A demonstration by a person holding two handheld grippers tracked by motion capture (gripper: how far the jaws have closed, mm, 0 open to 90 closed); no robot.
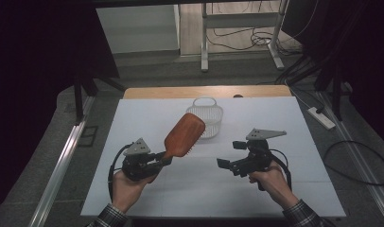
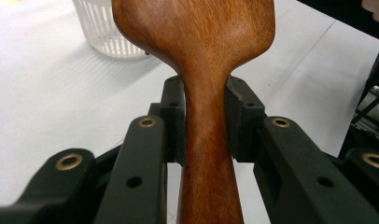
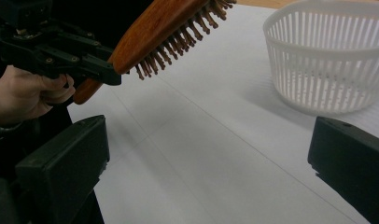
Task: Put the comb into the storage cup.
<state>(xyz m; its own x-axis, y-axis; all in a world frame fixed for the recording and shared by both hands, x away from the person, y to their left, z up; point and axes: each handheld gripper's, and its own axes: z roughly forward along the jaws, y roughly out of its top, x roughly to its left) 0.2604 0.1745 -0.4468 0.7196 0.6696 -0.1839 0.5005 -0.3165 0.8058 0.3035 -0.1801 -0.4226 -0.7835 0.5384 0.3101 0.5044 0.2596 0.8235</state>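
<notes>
A brown wooden hairbrush (image 1: 184,135) is held off the table, its head slanting up toward the white slatted basket (image 1: 206,119). My left gripper (image 1: 162,159) is shut on the brush's handle (image 2: 206,140), the pads pressing both sides of its neck. In the right gripper view the brush (image 3: 171,32) shows its bristles facing down, held by the left gripper (image 3: 101,65) and a hand. My right gripper (image 1: 231,155) hovers to the right of the brush with its jaws spread wide and nothing between them; the basket (image 3: 332,60) stands ahead of it.
The white table sheet (image 1: 284,142) covers most of the wooden table (image 1: 157,92). A power strip (image 1: 321,117) and cables lie on the floor at the right. Table legs (image 1: 204,42) stand beyond the far edge.
</notes>
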